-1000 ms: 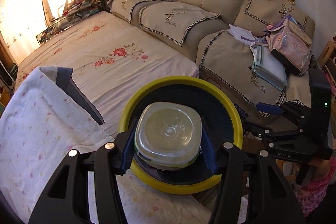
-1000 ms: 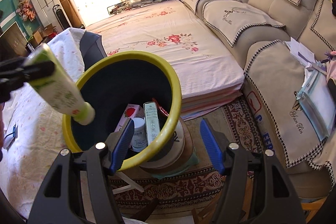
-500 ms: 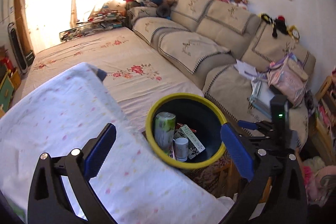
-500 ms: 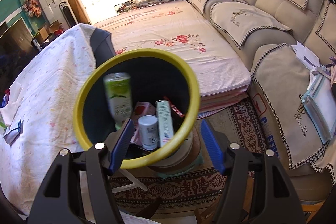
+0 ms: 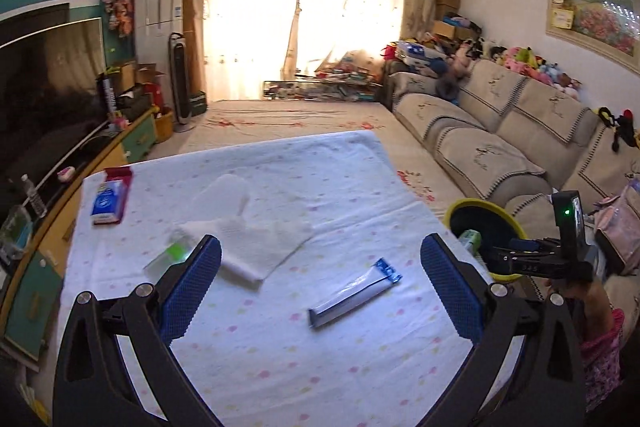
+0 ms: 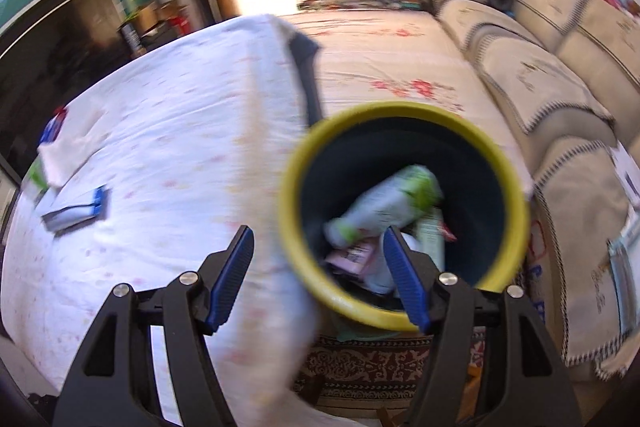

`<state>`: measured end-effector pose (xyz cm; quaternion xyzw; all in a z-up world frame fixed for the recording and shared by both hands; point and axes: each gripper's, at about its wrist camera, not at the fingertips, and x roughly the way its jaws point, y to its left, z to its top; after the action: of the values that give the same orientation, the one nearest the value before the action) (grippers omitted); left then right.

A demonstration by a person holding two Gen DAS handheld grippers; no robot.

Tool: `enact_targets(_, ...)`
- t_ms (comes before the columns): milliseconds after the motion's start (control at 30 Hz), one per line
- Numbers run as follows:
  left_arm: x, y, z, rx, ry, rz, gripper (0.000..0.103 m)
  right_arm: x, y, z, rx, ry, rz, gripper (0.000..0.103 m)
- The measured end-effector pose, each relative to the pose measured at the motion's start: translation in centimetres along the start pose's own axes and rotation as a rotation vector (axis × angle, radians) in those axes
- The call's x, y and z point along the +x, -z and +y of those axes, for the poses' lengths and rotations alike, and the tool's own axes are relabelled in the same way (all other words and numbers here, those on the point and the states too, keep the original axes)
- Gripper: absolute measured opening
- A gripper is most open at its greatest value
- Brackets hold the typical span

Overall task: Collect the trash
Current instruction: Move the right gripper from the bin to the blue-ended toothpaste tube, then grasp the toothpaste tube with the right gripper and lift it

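A yellow-rimmed dark trash bin (image 6: 404, 315) stands at the table's right edge; it also shows in the left wrist view (image 5: 476, 205). In it lie a green-and-white bottle (image 6: 384, 207), a small carton and other trash. My left gripper (image 5: 320, 283) is open and empty over the table, above a silver wrapper with a blue end (image 5: 354, 293). A white paper towel (image 5: 244, 231), a clear bottle with a green label (image 5: 170, 255) and a blue-and-red box (image 5: 108, 197) lie on the cloth. My right gripper (image 6: 320, 275) is open and empty beside the bin's near rim.
The table carries a white flowered cloth (image 5: 280, 347). A beige sofa (image 5: 500, 139) runs along the right. A floor mattress (image 6: 380, 67) lies beyond the bin. A TV and cabinet (image 5: 44, 99) stand at the left. A patterned rug (image 6: 360, 367) lies under the bin.
My left gripper let the bottle drop into the bin, then swung left and back over the table. The right gripper shifted left; the bottle settled on the trash.
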<state>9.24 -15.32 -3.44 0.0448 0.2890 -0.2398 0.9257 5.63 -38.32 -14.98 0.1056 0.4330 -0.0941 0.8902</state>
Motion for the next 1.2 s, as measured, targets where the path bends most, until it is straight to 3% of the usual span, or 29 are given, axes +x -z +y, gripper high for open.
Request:
enact_targets(233, -3.3, 2.9, 5.7, -0.062, -0.108, -0.025, 0.098, 1.0, -1.1, 9.5, -0.207, -0.092, 0.026, 0.064)
enact_targets(400, -3.8, 3.6, 7.2, -0.094, -0.126, -0.028, 0.098, 1.4, -1.0, 16.2, -0.389, -0.155, 0.02, 0.069)
enact_targets(633, -4.2, 4.1, 7.6, -0.097, -0.154, -0.029, 0.098, 2.7, -0.7, 22.8, -0.614, -0.163, 0.026, 0.071)
enact_targets(833, -4.0, 4.3, 8.1, -0.119, -0.155, -0.022, 0.098, 5.5, -1.8, 24.2, -0.62, -0.155, 0.08, 0.071)
enact_targets(1067, -3.8, 4.1, 8.0, -0.119, -0.161, -0.017, 0.098, 8.0, -5.3, 22.4, -0.508, -0.162, 0.134, 0.071)
enact_targets(1200, -3.5, 4.2, 8.1, -0.119, -0.159, -0.01, 0.098, 7.8, -5.1, 21.5, -0.515, -0.196, 0.174, 0.072)
